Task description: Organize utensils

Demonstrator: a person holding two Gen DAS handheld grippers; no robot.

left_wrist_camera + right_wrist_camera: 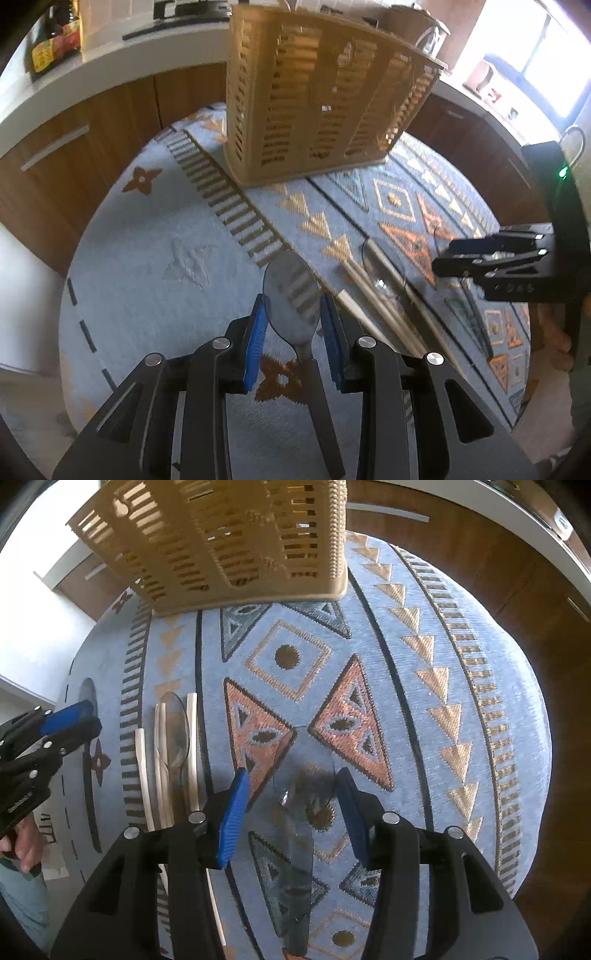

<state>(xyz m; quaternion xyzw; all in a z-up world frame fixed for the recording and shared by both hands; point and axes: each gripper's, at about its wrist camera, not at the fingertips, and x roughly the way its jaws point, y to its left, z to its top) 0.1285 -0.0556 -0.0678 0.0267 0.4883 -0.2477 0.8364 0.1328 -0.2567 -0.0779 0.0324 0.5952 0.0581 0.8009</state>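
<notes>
A tan slotted utensil basket (317, 99) stands on the patterned blue cloth (155, 229) at the far side; it also shows in the right wrist view (236, 535). My left gripper (293, 325) is open, its blue pads either side of a dark smoky plastic spoon (291, 295) lying on the cloth. My right gripper (291, 805) is open around a clear plastic spoon (295, 849) lying on the cloth. Several wooden chopsticks (373, 306) and another clear spoon (177, 731) lie between the two grippers.
The round table is ringed by brown cabinets (74, 155) with a white counter (110, 62). A sauce bottle (55, 40) stands on the counter at far left. A bright window (535, 55) is at far right.
</notes>
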